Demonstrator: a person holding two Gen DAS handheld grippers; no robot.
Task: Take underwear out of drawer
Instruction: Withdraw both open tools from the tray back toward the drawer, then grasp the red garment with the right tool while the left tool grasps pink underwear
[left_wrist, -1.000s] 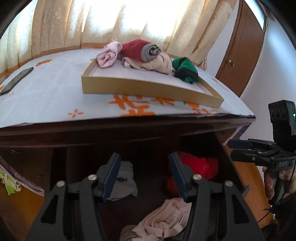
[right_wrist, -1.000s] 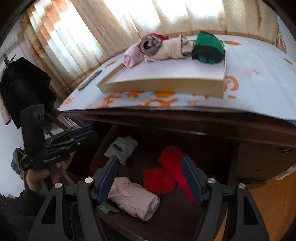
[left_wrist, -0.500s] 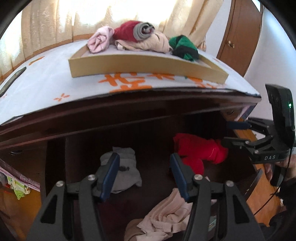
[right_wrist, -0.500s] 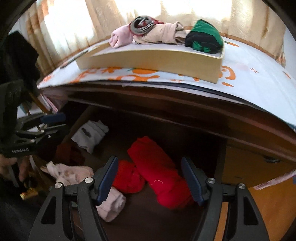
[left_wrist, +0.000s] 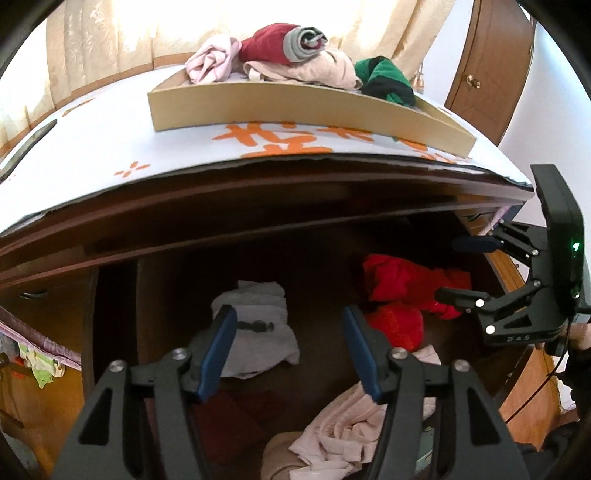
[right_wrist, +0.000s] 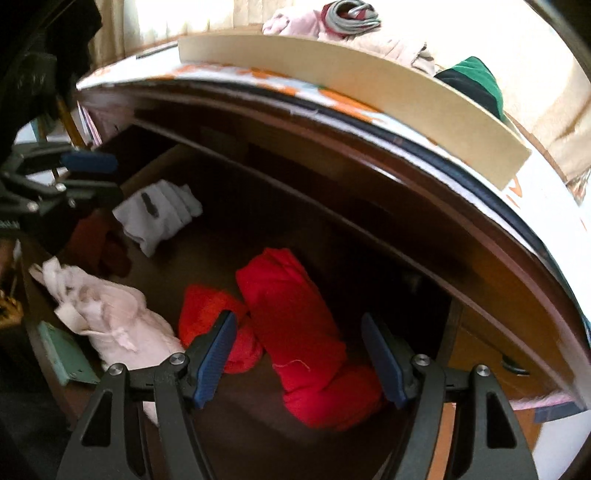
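Observation:
The open dark wooden drawer (left_wrist: 114, 332) holds several pieces of underwear: a grey-white folded piece (left_wrist: 255, 328), two red rolls (left_wrist: 402, 284), a pale pink crumpled piece (left_wrist: 343, 432) and a dark maroon piece (right_wrist: 107, 243). My left gripper (left_wrist: 290, 332) hangs over the grey-white piece. Its jaws are opening, with nothing pressed between them. My right gripper (right_wrist: 299, 332) stands open above the larger red roll (right_wrist: 295, 325), which lies between the fingers without touching them. The smaller red roll (right_wrist: 210, 314) sits beside its left finger. Each gripper also shows in the other's view: the right (left_wrist: 458, 269), the left (right_wrist: 92, 177).
On the white, orange-patterned dresser top (left_wrist: 92, 155) stands a shallow cardboard tray (left_wrist: 295, 107) with pink, red-grey, beige and green garments. The dresser's front edge (right_wrist: 406, 173) overhangs the drawer. A teal flat item (right_wrist: 62, 354) lies by the pink piece. A brown door (left_wrist: 487, 66) is at the right.
Both views have tipped down into the drawer. The right gripper has sunk and rolled, so the red rolls are nearer and lie between its fingers. The left fingers stand slightly wider.

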